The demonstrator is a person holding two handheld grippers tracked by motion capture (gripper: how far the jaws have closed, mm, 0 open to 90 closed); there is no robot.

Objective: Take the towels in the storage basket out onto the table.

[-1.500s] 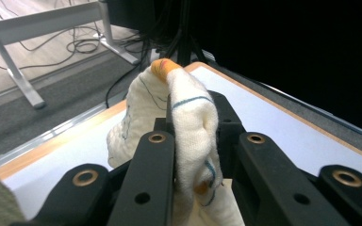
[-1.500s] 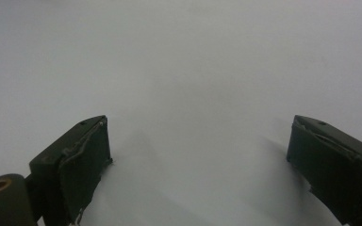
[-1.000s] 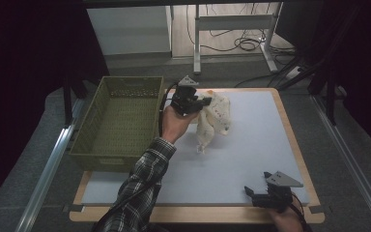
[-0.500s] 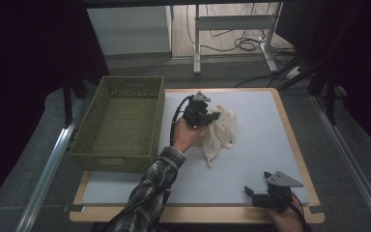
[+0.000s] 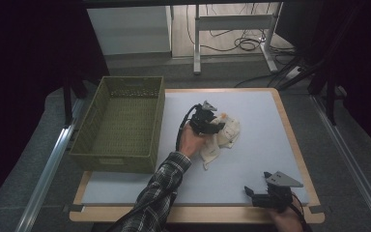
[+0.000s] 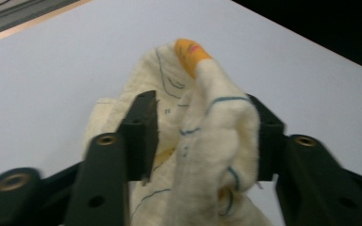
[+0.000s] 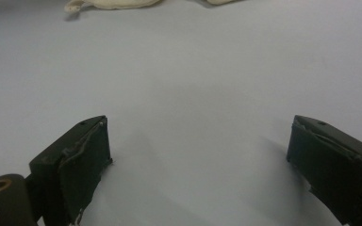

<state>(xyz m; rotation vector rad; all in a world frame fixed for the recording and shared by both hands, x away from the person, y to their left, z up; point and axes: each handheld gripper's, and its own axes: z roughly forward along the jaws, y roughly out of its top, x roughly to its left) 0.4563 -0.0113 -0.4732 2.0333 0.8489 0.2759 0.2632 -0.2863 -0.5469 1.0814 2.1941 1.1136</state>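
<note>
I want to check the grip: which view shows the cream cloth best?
The left gripper view: the cream cloth sits bunched between the jaws. The high view shows it small on the mat; the right gripper view catches its edge.

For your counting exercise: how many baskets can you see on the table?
1. The green basket stands on the table's left side, left of the cream cloth in the left gripper.

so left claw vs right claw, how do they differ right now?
Left claw is around the cream cloth, a bunched fold between its jaws; right claw stands wide open with nothing in it. Left sits mid-mat beside the green basket; right sits low at the mat's near edge. Both have black jaws.
</note>
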